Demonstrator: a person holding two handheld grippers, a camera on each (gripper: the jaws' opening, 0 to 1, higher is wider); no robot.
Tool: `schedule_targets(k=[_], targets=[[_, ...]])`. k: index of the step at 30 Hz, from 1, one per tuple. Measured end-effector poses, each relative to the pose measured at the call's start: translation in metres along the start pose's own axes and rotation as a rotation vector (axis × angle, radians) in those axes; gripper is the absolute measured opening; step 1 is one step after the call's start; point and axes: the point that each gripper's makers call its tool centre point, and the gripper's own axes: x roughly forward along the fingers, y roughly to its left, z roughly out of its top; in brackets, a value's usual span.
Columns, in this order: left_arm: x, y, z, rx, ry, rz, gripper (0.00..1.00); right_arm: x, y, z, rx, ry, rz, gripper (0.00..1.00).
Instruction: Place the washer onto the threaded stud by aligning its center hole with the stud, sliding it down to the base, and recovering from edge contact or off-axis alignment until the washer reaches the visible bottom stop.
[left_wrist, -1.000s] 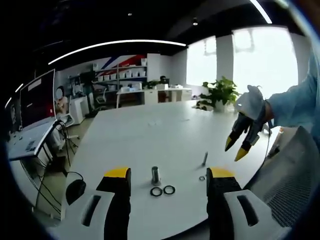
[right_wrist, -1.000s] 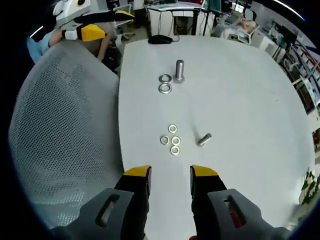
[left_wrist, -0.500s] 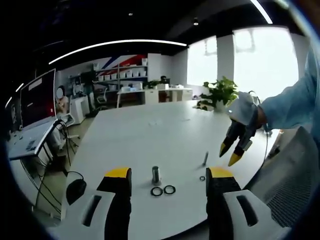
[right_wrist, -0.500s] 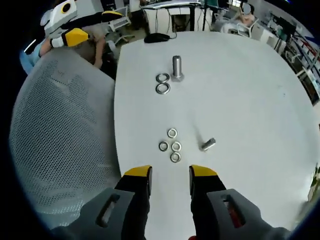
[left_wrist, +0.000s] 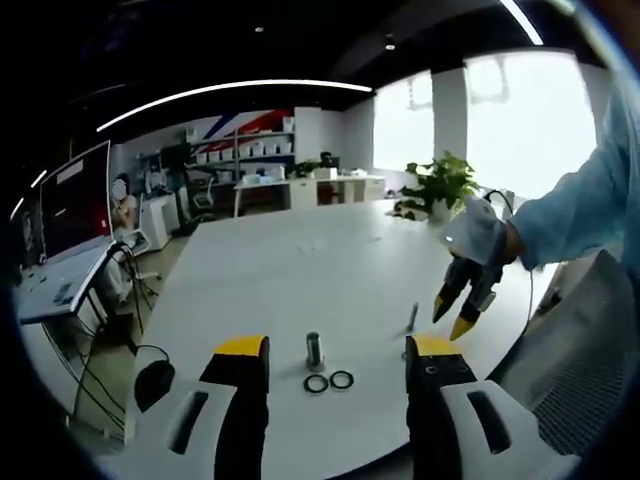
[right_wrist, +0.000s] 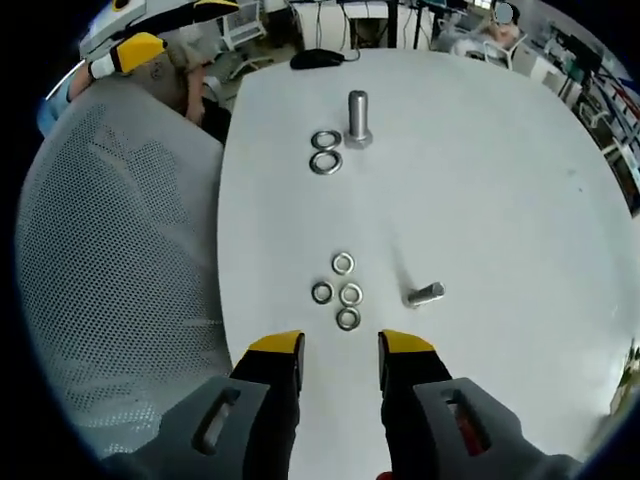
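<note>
An upright threaded stud stands on the white table, with two large washers lying just in front of it. The left gripper hangs open near the table edge, its jaws either side of the stud and apart from it. In the right gripper view the stud and large washers are far off. Several small washers lie close ahead of the open, empty right gripper. That gripper also enters the left gripper view from the right, above the table.
A loose bolt lies on its side to the right of the small washers. A grey mesh chair back stands against the table's near edge. A black mouse sits at the far edge. A potted plant stands beyond the table.
The right gripper has come lower and closer to the small washers, which now lie nearer its jaws. The left gripper has barely moved.
</note>
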Motion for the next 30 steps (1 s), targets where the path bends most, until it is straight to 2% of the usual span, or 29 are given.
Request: schedule_targets(k=[5,8,13,24,30], targets=[[0.000,0.003,-0.002,-0.008,0.008,0.011,0.51,0.007,-0.001,0.000,-0.003,0.006,0.004,0.30],[0.002,0.002,-0.010,0.002,0.049,0.001,0.51,0.014,-0.002,-0.004,-0.007,0.016,0.010,0.27],[0.001,0.002,-0.010,0.002,0.050,0.000,0.48,0.021,-0.001,-0.002,-0.013,0.005,0.022,0.27],[0.000,0.004,-0.009,-0.003,0.044,0.011,0.47,0.032,-0.004,-0.003,-0.043,0.030,0.027,0.25],[0.000,0.005,-0.008,-0.007,0.039,0.015,0.46,0.034,-0.005,-0.005,-0.104,0.055,0.009,0.22]])
